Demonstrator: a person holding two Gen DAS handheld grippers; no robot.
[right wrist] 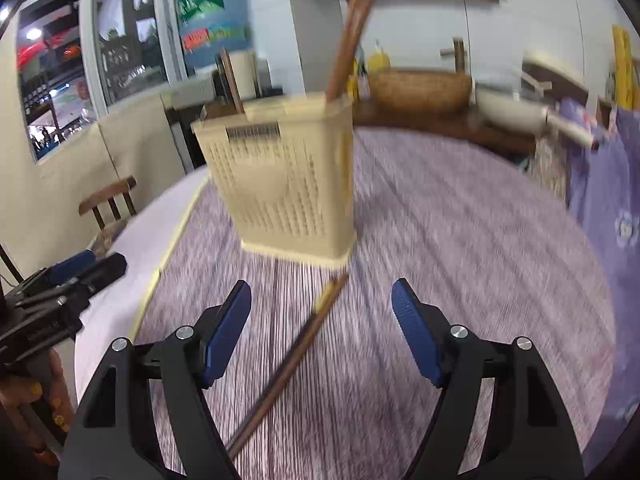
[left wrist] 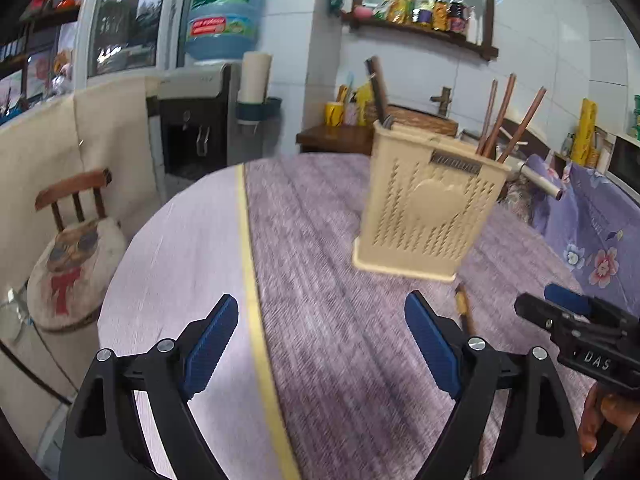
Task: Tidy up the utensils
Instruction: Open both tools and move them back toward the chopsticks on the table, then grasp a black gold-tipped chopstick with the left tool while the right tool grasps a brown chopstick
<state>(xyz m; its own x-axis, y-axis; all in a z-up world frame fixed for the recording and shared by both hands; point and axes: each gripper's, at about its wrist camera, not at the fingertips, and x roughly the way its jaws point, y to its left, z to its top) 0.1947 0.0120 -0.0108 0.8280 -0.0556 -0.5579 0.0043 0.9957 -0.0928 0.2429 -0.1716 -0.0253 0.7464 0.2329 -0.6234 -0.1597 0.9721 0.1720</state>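
A beige perforated utensil holder stands on the purple tablecloth, seen also in the right wrist view. Several brown chopsticks stand in it, blurred in the right wrist view. One brown chopstick lies on the cloth in front of the holder, between my right gripper's fingers; its tip shows in the left wrist view. My left gripper is open and empty, short of the holder. My right gripper is open and empty above the lying chopstick. Each gripper shows in the other's view, the right one and the left one.
The round table has a yellow stripe beside the purple cloth. A wooden chair stands at the left. A water dispenser, a wicker basket on a side table and a flowered cloth lie behind.
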